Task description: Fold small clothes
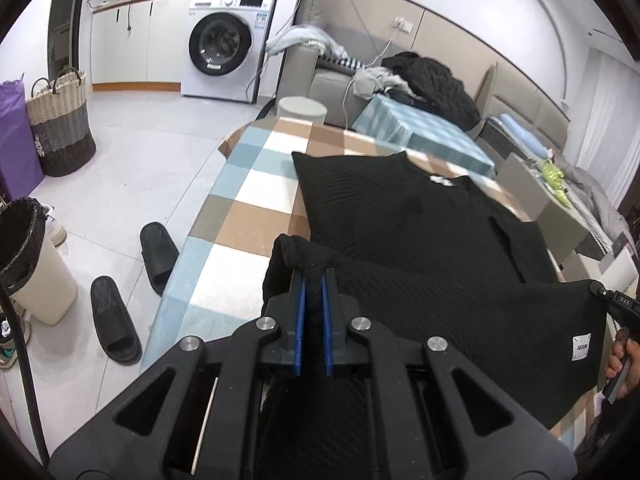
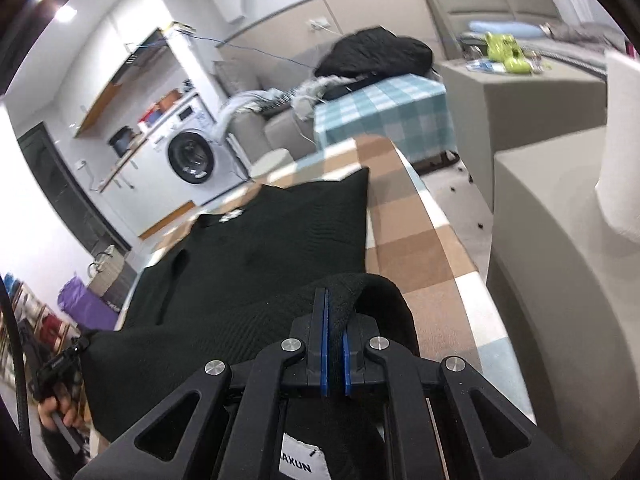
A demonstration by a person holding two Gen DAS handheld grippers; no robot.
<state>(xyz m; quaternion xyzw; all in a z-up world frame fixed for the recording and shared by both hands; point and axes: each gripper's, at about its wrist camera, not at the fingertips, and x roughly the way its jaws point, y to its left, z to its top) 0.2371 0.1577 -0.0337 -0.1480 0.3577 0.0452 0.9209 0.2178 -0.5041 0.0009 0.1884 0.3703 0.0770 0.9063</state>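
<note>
Garment: black knit top point(image 1: 400, 208), spread on table; near hem lifted off the surface, far part lying flat; small white mark at neckline, white label on lifted hem.
Table: checked cloth point(image 1: 240, 208) in brown, blue and white squares; edge rounded on the floor side.
Left gripper point(image 1: 314, 276): blue pads together, clamped on a bunched corner of the top's near hem; fabric hanging over and around the fingertips.
Right gripper point(image 2: 335, 304): blue pads together, clamped on the opposite hem corner; cloth draped over the tips, label just below the fingers.
Hem between grippers: stretched as a raised fold, held above the table, overlapping the flat part of the top.
Right hand point(image 1: 622, 364): seen at the edge of the left view, wrapped on a gripper handle.
Left hand point(image 2: 56, 408): seen at the lower left of the right view, on the other handle.
Washer point(image 1: 224, 46): white, front-loading, under a counter, well beyond the table.
Sofa point(image 1: 320, 76): beige, behind the table, heaped with a dark jacket point(image 1: 432, 80) and pale cloths.
Basket point(image 1: 60, 128): woven, banded cream, grey and dark, on the floor beside a purple bag point(image 1: 16, 136).
Slippers point(image 1: 136, 280): black pair, on the floor just beside the table.
Bin point(image 1: 36, 264): cream, dark liner, near the slippers.
Stool point(image 1: 302, 110): round, pale, between table and sofa.
</note>
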